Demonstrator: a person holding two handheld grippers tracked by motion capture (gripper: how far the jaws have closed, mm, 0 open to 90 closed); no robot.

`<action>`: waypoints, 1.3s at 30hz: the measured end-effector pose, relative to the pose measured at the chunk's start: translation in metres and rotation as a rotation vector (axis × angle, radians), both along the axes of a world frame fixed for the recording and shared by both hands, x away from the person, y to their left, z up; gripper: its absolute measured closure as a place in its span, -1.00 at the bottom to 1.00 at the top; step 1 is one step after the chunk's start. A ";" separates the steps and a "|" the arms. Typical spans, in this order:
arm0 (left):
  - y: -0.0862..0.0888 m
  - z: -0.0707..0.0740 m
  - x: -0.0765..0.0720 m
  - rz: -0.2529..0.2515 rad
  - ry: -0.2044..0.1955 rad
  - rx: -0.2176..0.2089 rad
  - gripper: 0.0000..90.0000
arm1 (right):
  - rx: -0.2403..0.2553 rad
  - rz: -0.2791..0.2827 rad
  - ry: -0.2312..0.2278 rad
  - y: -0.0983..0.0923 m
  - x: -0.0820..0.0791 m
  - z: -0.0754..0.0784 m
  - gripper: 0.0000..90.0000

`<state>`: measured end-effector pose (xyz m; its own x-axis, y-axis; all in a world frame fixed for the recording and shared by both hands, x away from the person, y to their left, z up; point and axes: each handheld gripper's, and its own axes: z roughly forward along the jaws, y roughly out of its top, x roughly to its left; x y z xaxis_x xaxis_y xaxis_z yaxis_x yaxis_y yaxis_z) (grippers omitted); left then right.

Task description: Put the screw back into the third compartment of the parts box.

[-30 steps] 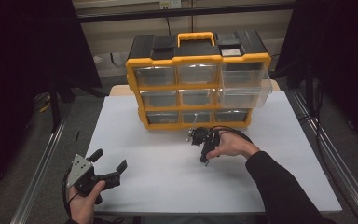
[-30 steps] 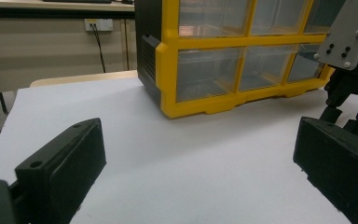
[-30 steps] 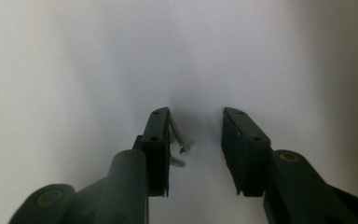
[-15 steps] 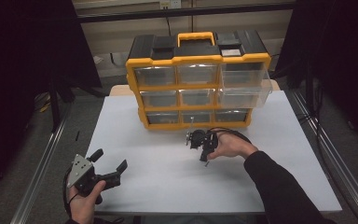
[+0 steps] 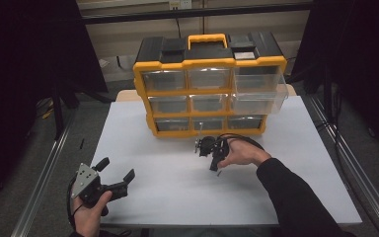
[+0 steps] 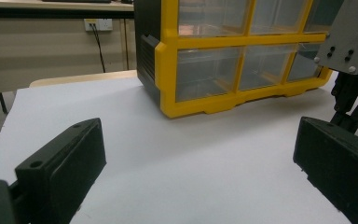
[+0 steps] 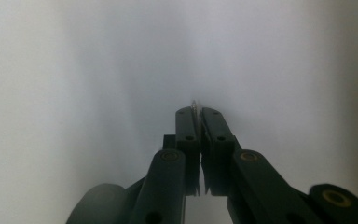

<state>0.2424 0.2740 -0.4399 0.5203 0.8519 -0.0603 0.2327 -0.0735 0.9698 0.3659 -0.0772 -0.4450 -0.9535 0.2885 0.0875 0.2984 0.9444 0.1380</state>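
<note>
The right claw (image 5: 215, 167) points down at the table (image 5: 296, 197), its jaws pressed together on a small thin metal piece (image 7: 194, 104) at their tips, near the drawer cabinet (image 5: 207, 89). The left claw (image 5: 114, 170) rests spread, well apart at the near left.

thing: small thin metal piece (image 7: 194, 104), too small to tell more
state: pinched between the closed tips of the right gripper (image 7: 197, 112)
pose: stands on edge, its top poking just past the tips
place: just above the white table (image 7: 74, 70)
</note>
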 end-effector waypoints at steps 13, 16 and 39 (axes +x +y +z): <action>0.000 0.000 0.000 -0.003 0.000 -0.005 -0.95 | 0.042 -0.049 0.013 -0.003 -0.007 0.026 0.92; 0.000 0.000 0.000 -0.005 0.000 -0.004 -0.95 | 0.046 -0.045 0.018 -0.003 -0.010 0.032 0.92; 0.000 0.000 0.000 -0.003 -0.002 -0.004 -0.95 | 0.101 0.024 -0.045 0.006 -0.021 0.077 0.92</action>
<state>0.2425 0.2740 -0.4397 0.5229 0.8501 -0.0620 0.2301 -0.0707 0.9706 0.3448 -0.0712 -0.3680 -0.9637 0.2570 0.0721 0.2669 0.9318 0.2458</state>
